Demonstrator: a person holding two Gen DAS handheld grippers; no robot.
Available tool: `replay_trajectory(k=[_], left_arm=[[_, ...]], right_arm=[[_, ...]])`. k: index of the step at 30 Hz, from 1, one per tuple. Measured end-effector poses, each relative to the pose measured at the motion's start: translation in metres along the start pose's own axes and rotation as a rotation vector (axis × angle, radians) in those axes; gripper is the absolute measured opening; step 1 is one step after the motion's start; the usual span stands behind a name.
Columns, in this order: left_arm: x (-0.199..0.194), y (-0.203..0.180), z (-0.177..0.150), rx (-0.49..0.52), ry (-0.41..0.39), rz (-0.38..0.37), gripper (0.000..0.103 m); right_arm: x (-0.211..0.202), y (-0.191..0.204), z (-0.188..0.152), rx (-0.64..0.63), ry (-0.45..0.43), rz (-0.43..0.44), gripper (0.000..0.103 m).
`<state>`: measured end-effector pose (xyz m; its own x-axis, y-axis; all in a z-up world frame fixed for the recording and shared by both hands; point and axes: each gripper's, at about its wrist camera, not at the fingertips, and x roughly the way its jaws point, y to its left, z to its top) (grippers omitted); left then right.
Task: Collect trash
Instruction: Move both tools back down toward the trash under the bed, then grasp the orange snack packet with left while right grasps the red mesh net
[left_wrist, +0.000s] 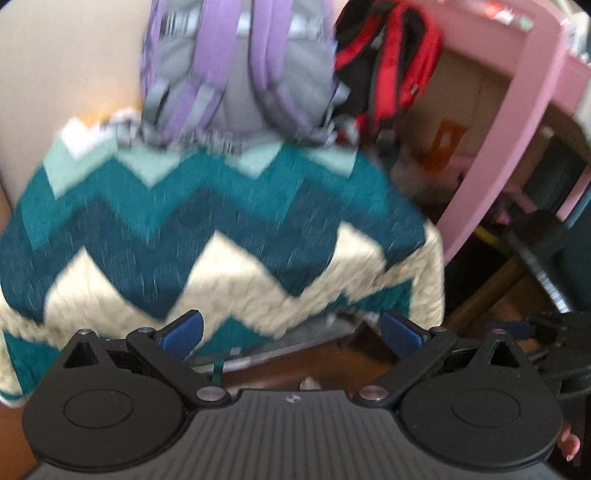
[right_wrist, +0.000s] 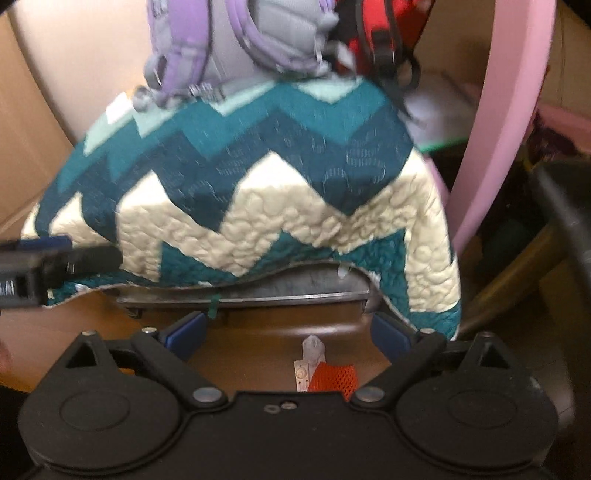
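Observation:
My right gripper (right_wrist: 288, 334) hangs open low over the brown wooden floor (right_wrist: 258, 343), with nothing between its blue pads. Just below its gap lie an orange mesh scrap (right_wrist: 332, 378) and a white plastic strip (right_wrist: 308, 360). A small green tag (right_wrist: 213, 311) hangs at the bed frame's lower edge. My left gripper (left_wrist: 291, 332) is open and empty too, facing the chevron quilt (left_wrist: 207, 229). Under it, a bit of the white strip (left_wrist: 309, 384) and the green tag (left_wrist: 218, 369) show. Each gripper appears at the edge of the other's view: left gripper (right_wrist: 74, 251), right gripper (left_wrist: 532, 328).
A teal, cream and mint quilt (right_wrist: 258, 192) drapes over a bed, above a grey metal frame (right_wrist: 295, 291). A purple-grey backpack (left_wrist: 240, 74) and a red-black backpack (left_wrist: 391, 66) sit on it. To the right stand a pink frame (left_wrist: 491, 147) and dark clutter (right_wrist: 561, 206).

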<state>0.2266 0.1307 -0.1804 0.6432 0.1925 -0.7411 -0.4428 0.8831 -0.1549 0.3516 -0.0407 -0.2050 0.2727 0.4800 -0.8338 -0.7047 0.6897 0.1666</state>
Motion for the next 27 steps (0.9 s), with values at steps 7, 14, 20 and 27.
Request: replay_trajectory(k=[7, 14, 20, 27], left_arm=[[0.066, 0.001, -0.057, 0.045, 0.148, 0.06, 0.103], [0.128, -0.021, -0.14, 0.212, 0.324, 0.095, 0.103], [0.174, -0.041, -0.206, 0.345, 0.492, 0.044, 0.103], [0.217, -0.053, -0.27, 0.375, 0.661, -0.041, 0.102]], right_arm=[[0.082, -0.019, -0.022, -0.001, 0.124, -0.01, 0.096], [0.153, -0.041, -0.045, -0.019, 0.229, -0.032, 0.096], [0.21, -0.052, -0.066, -0.045, 0.326, -0.012, 0.096], [0.269, -0.061, -0.096, -0.076, 0.431, 0.003, 0.095]])
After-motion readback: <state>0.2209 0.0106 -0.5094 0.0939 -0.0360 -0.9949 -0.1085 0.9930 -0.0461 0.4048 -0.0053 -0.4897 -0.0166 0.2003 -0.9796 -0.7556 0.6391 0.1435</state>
